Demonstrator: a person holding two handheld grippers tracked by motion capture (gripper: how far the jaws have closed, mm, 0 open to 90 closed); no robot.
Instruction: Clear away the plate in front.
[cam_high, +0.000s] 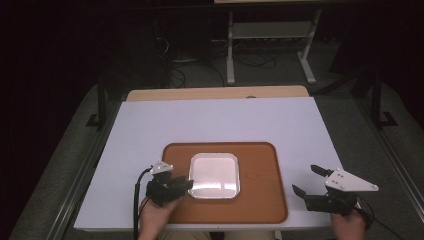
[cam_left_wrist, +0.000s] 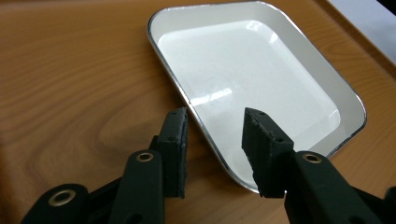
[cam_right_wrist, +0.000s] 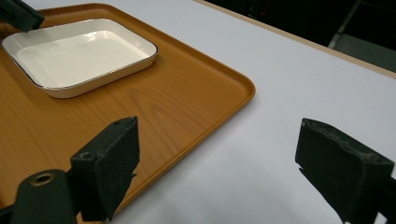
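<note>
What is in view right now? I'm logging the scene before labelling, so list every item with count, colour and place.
tray: one, brown wood-grain, near middle of the table.
dish: one, white with a thin dark rim, empty, on the tray's left half.
table: one, white top with a pale wooden far edge.
metal frame: one, light grey, on the floor beyond the table.
left gripper: one, black, jaws open astride the dish's near rim.
right gripper: one, black with a grey plate, jaws wide open over the bare table right of the tray.
hands: two, at the table's near edge.
</note>
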